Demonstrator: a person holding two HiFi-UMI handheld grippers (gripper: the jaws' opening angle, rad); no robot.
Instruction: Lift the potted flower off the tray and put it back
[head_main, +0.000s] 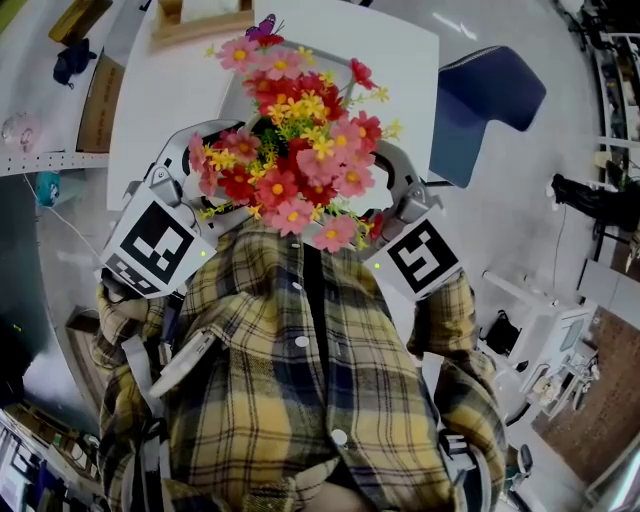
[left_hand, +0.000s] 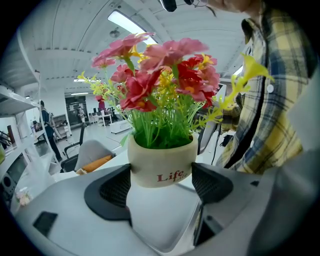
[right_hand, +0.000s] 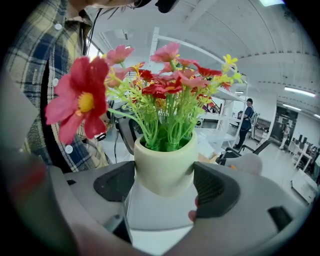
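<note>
**Left gripper view and right gripper view: both tongs clamped on the pot**

1. Left gripper (left_hand: 161, 185): the jaws are closed onto the cream pot (left_hand: 160, 165) of the potted flower (left_hand: 160, 100). One dark ribbed pad (left_hand: 116, 189) presses on each flank, just under the rim. Red lettering reading "Life" faces this camera.

2. Right gripper (right_hand: 165, 185): it is likewise clenched on the same pot (right_hand: 165, 167) from the opposite side. Its pads (right_hand: 214, 189) touch the pot wall left and right.

3. Pot attitude: upright in both gripper views, with green stems rising straight from the mouth.

4. Tray (left_hand: 165, 225): a white surface with a rounded raised rim lies directly below the pot, between the left jaws. Whether the pot's base touches it cannot be told.

5. Head view: the blooms (head_main: 295, 150), pink, red and yellow, fill the upper centre of the frame and hide the jaws and the pot. A purple butterfly ornament (head_main: 262, 28) sits at their top. The left marker cube (head_main: 155, 245) is at centre left and the right marker cube (head_main: 425, 255) at centre right, flanking the bouquet.

6. Surroundings: a white table (head_main: 400, 60) lies behind the flowers. A blue chair (head_main: 490, 100) stands at upper right. The person's yellow plaid shirt (head_main: 300, 380) fills the lower frame, just beside the bouquet.
</note>
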